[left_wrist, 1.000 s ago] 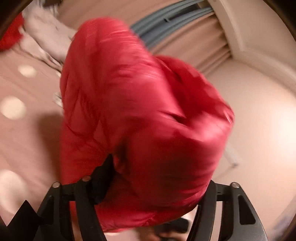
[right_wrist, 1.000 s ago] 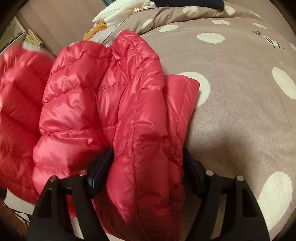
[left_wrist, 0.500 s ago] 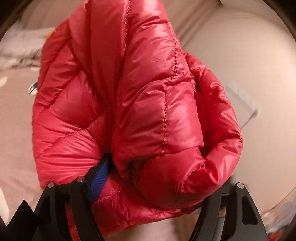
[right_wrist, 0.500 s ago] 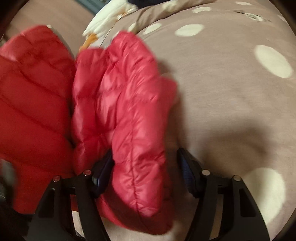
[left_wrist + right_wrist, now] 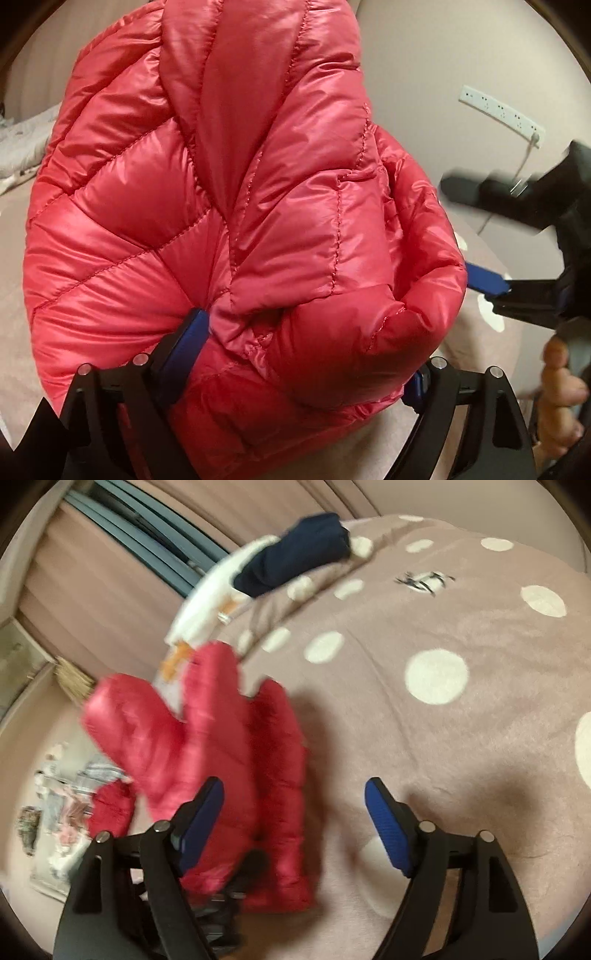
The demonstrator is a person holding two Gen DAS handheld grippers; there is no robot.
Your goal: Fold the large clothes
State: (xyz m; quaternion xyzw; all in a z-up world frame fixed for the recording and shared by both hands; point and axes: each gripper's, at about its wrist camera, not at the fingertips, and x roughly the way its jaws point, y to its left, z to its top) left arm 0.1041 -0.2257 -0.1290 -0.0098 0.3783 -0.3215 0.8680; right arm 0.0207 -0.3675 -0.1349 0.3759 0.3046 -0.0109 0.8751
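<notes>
- Left wrist view, nearest: left gripper (image 5: 301,354) has its fingers set wide around a thick bundle of the red puffer jacket (image 5: 236,206); jaws have just been opening. Left blue pad touches the fabric, right pad mostly hidden behind the bulge, so firm pinch or loose cradle: cannot tell.
- Jacket fills most of this view, bunched, quilted panels and stitched seams facing the camera.
- Handling judgement: light, very soft, springy fill that puffs back after squeezing; glossy shell looks slippery, so it likely slides out of a shallow pinch. Not fragile.
- Best hold, as a judgement: a seam, hem or cuff edge where layers are thin, not the puffy middle.
- Right side of the same view: right gripper (image 5: 517,258) blurred, a hand (image 5: 561,395) on its handle, just beside the jacket.
- Right wrist view: right gripper (image 5: 295,834) fingers spread, nothing between them; jaws have just been opening. Jacket (image 5: 207,746) lies left of and beyond the left finger, on the dotted bedspread (image 5: 461,738).
- Farther: dark blue garment (image 5: 295,557) at the far edge of the bed.
- Writing: none readable; small dark motif (image 5: 424,581) on bedspread too blurred. No brand visible on jacket.
</notes>
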